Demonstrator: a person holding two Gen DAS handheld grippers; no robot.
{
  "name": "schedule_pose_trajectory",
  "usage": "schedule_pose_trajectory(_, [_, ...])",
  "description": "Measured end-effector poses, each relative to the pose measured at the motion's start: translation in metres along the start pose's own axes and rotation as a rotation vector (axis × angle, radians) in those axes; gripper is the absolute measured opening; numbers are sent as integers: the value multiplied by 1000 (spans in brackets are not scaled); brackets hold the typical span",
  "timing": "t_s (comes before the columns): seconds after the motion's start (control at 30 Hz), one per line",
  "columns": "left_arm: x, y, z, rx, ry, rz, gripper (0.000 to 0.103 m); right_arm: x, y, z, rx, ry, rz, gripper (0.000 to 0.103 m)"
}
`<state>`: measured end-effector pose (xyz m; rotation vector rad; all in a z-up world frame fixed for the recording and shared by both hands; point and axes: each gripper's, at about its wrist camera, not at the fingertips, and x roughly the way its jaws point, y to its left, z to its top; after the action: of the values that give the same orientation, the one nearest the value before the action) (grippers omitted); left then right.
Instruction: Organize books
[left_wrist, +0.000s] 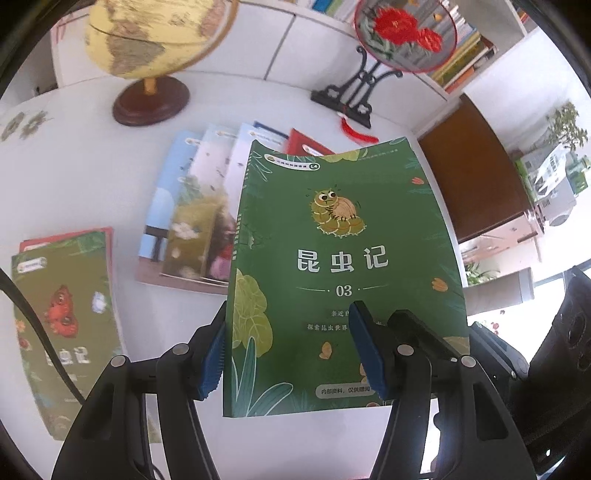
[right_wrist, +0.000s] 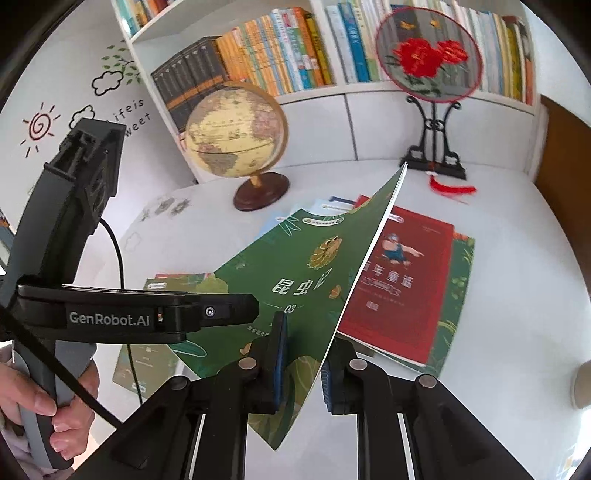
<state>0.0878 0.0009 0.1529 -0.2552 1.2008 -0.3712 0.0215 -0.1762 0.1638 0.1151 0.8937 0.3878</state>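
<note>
A green book marked 03 (left_wrist: 332, 258) is held up off the white table. My left gripper (left_wrist: 288, 354) has its blue pads (left_wrist: 212, 365) on either side of the book's lower part; whether they press it I cannot tell. My right gripper (right_wrist: 303, 369) is shut on the same green book (right_wrist: 295, 280) at its lower edge, and the book stands tilted on edge. A second green book (left_wrist: 62, 325) lies on a red one at the left. Several fanned books (left_wrist: 195, 214) lie behind. A red book (right_wrist: 399, 288) lies on a green one at the right.
A globe (right_wrist: 236, 136) on a wooden base and a round embroidered fan on a black stand (right_wrist: 428, 55) stand at the back of the white table (right_wrist: 517, 295). A full bookshelf (right_wrist: 295, 55) is behind. A brown cabinet (left_wrist: 472, 166) is at the right.
</note>
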Motion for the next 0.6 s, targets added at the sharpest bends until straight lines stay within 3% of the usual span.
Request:
schedule_pose_trajectory(0.3, [-46,64,-4,-119,-89,12,58,14,62,22,-96,-8,58,16])
schedule_pose_trajectory(0.6, [-83,134,-38,-242,-137,88,58,43,135,22,-179,44,159,16])
